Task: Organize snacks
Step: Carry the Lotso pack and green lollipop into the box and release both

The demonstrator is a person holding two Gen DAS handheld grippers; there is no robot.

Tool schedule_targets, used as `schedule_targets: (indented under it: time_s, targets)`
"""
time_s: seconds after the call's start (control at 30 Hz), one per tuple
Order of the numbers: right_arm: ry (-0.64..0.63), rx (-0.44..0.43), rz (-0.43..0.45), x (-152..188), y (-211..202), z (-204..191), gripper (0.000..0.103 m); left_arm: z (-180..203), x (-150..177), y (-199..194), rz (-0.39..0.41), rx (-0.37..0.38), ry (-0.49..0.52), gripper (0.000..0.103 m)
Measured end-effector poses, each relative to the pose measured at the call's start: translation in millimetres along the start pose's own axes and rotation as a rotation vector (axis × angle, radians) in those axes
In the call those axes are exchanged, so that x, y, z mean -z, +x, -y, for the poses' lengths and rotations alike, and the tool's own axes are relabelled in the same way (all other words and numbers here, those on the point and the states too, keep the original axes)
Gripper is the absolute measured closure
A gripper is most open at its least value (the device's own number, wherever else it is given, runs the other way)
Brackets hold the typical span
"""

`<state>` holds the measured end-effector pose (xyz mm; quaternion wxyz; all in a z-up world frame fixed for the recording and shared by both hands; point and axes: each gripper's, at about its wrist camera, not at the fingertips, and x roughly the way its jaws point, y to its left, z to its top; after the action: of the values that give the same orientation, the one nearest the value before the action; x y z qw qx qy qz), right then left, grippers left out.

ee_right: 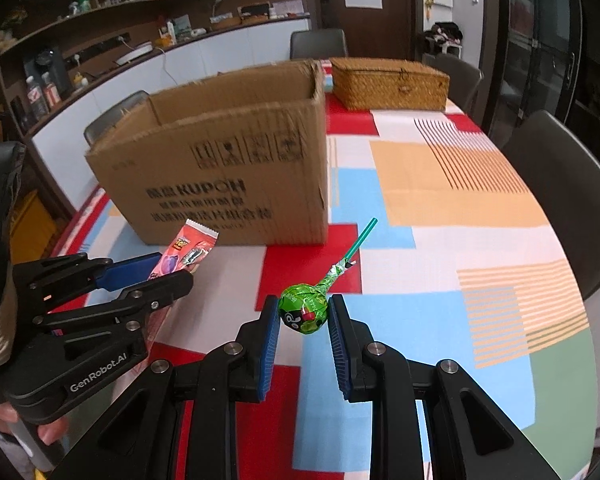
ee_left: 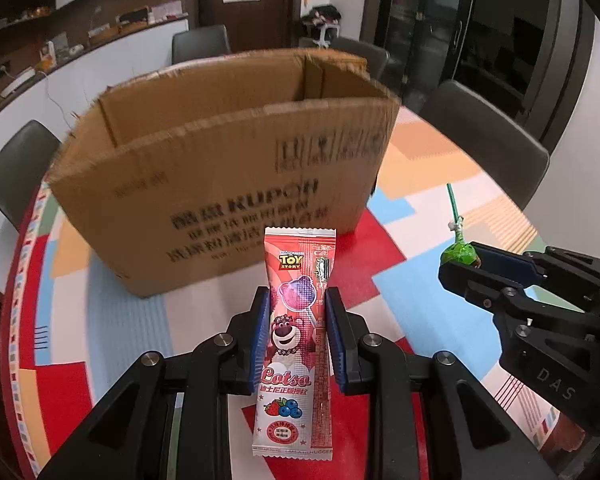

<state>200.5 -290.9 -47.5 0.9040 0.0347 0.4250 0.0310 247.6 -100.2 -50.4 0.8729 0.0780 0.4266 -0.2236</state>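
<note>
The left gripper (ee_left: pixel 297 300) pinches a pink Lotso lollipop packet (ee_left: pixel 296 336) across its width; the right gripper (ee_right: pixel 305 312) clamps a green wrapped lollipop (ee_right: pixel 303 312) by its head, stick pointing forward. Both hover above the table short of the open cardboard box (ee_left: pixel 220 184). Lift each over the near wall before releasing, one at a time.

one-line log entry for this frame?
left tongs: shut on packet | right tongs: shut on lollipop | box: open, ahead | both held above table
</note>
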Motion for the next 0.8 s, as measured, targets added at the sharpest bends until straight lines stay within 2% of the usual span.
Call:
schedule_targets:
  time_s: [0.5,0.8]
  targets:
    - [-0.028,-0.044,0.164,-44.3,-42.2,-16.3,0.077,-15.7,-36.8,-68.6,0.225,-0.073,-0.018,0.076]
    - [-0.052,-0.071,0.254,-82.1,-60.0,-28.5,0.077,-29.6,-70.0,-88.7,0.298,-0.088,-0.034,0.076]
